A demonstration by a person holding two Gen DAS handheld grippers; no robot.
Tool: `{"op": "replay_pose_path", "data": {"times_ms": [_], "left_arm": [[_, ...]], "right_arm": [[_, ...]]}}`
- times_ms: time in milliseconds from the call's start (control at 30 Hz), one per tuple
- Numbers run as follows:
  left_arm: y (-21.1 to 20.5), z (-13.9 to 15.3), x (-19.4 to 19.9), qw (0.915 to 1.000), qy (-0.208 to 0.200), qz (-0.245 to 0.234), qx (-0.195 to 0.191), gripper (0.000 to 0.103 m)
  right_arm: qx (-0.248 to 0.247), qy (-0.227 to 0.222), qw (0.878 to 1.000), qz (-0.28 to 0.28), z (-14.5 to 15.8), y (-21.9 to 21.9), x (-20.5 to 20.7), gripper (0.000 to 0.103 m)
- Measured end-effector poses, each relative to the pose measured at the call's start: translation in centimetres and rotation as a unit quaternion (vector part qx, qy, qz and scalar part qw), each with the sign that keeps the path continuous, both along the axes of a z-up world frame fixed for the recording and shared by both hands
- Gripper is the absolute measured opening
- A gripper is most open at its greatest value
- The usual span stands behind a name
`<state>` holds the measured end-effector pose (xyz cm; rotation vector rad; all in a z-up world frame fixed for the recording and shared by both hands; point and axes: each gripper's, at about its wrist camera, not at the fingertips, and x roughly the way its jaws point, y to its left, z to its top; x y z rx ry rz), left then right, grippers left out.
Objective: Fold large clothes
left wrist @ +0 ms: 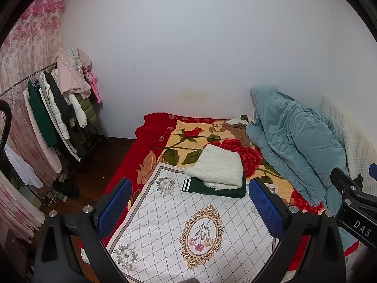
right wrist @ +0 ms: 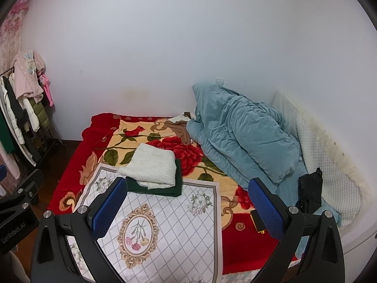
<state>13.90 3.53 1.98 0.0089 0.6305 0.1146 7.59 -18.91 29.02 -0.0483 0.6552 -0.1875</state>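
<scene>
Hovering both grippers wide open over bed, nothing held. Left gripper (left wrist: 188,210), right gripper (right wrist: 188,210). 2 folded pieces stacked mid-frame: white sweater (left wrist: 219,168) on green garment (left wrist: 212,187), parked at patterned cloth (left wrist: 188,231) edge, guessing to free folding space.

Soft, even light (fisheye-warped edges)
</scene>
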Motion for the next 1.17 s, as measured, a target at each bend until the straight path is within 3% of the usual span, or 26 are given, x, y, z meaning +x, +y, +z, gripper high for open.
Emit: {"op": "replay_pose_path", "data": {"times_ms": [1167], "left_arm": [[0.34,0.16,-0.35,1.0000,0.000,0.006,-0.005,0.101]], "right_arm": [[0.001,0.001,1.000,0.012,-0.12,-0.13,0.04,0.103]]}}
